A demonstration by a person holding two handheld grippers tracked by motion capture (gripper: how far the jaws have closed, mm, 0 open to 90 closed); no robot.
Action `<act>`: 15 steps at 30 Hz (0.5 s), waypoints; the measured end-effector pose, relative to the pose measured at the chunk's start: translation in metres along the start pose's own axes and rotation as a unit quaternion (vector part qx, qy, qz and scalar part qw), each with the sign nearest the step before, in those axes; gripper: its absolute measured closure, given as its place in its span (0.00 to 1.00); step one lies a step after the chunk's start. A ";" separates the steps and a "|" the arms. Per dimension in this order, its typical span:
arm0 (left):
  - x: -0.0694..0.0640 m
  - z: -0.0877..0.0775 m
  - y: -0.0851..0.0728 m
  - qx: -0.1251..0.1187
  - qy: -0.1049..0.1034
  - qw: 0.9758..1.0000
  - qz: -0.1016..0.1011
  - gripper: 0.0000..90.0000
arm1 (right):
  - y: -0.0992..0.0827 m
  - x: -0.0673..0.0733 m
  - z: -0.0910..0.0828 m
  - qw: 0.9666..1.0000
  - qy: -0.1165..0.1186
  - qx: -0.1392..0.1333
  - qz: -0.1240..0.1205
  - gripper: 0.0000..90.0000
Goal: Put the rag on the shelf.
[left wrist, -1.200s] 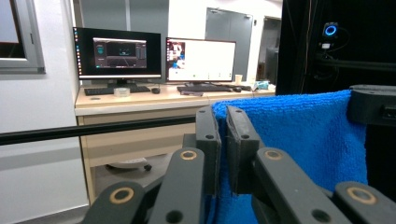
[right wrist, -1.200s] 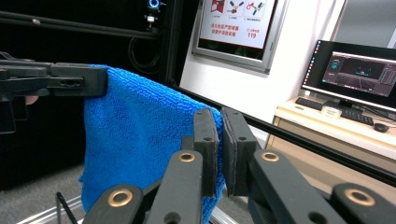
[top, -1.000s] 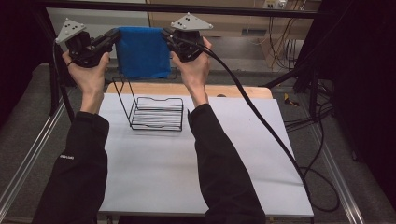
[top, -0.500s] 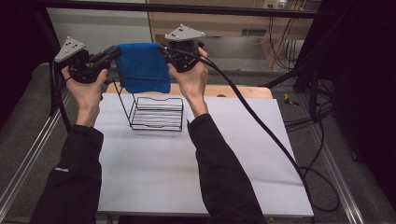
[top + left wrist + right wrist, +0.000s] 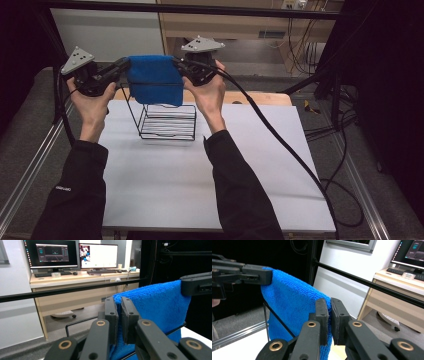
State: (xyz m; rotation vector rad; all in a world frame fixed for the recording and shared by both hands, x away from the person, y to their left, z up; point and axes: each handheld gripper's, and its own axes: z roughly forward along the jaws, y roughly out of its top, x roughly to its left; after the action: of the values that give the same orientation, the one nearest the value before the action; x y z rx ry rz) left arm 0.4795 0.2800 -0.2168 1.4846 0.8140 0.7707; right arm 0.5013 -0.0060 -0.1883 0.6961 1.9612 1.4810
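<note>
A blue cloth [image 5: 152, 80] hangs stretched between my two grippers above a black wire rack [image 5: 167, 121] on the white table [image 5: 200, 175]. My left gripper [image 5: 124, 64] is shut on the cloth's left top corner, and my right gripper [image 5: 179, 64] is shut on its right top corner. In the left gripper view the jaws pinch the cloth [image 5: 155, 305] edge at the left gripper [image 5: 119, 315], with the rack's top wire just below. In the right gripper view the cloth [image 5: 292, 310] drapes over the rack's top bar [image 5: 278, 318], pinched by the right gripper [image 5: 329, 317].
The wire rack stands at the far middle-left of the table. A thick black cable [image 5: 280, 145] trails from the right gripper across the table's right half. A black frame bar [image 5: 200, 9] runs across the back. A desk with monitors [image 5: 75, 255] stands beyond.
Both hands have come down a little with the cloth, so its lower edge now hangs at the rack's top bar. The grips have not changed.
</note>
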 end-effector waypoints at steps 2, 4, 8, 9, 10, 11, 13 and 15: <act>-0.001 -0.001 0.000 0.001 -0.001 1.000 0.002 0.94 | -0.002 0.000 0.000 1.000 0.002 0.003 0.002 0.95; -0.002 -0.004 -0.001 0.001 -0.003 1.000 0.006 0.94 | -0.003 0.002 -0.001 1.000 0.004 0.001 -0.002 0.95; -0.002 -0.009 -0.004 0.004 -0.011 1.000 0.007 0.94 | -0.005 0.004 -0.005 1.000 0.012 -0.001 -0.005 0.95; -0.002 -0.010 -0.005 0.005 -0.013 1.000 0.008 0.94 | -0.006 0.005 -0.006 1.000 0.013 0.000 -0.005 0.95; -0.002 -0.011 -0.005 0.009 -0.014 1.000 0.012 0.93 | -0.006 0.006 -0.007 1.000 0.014 0.001 -0.007 0.95; -0.003 -0.012 -0.006 0.010 -0.015 1.000 0.013 0.93 | -0.006 0.006 -0.007 1.000 0.017 0.003 -0.007 0.95; -0.003 -0.014 -0.007 0.019 -0.019 1.000 0.013 0.93 | -0.008 0.008 -0.009 1.000 0.021 0.008 -0.010 0.95; -0.004 -0.016 -0.008 0.025 -0.020 0.999 0.017 0.93 | -0.009 0.009 -0.011 0.999 0.031 0.013 -0.011 0.95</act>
State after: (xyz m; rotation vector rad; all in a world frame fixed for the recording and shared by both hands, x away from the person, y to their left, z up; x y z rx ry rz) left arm 0.4635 0.2849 -0.2233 1.5567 0.7836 0.7489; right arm 0.4862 -0.0093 -0.1961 0.6450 2.0318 1.4826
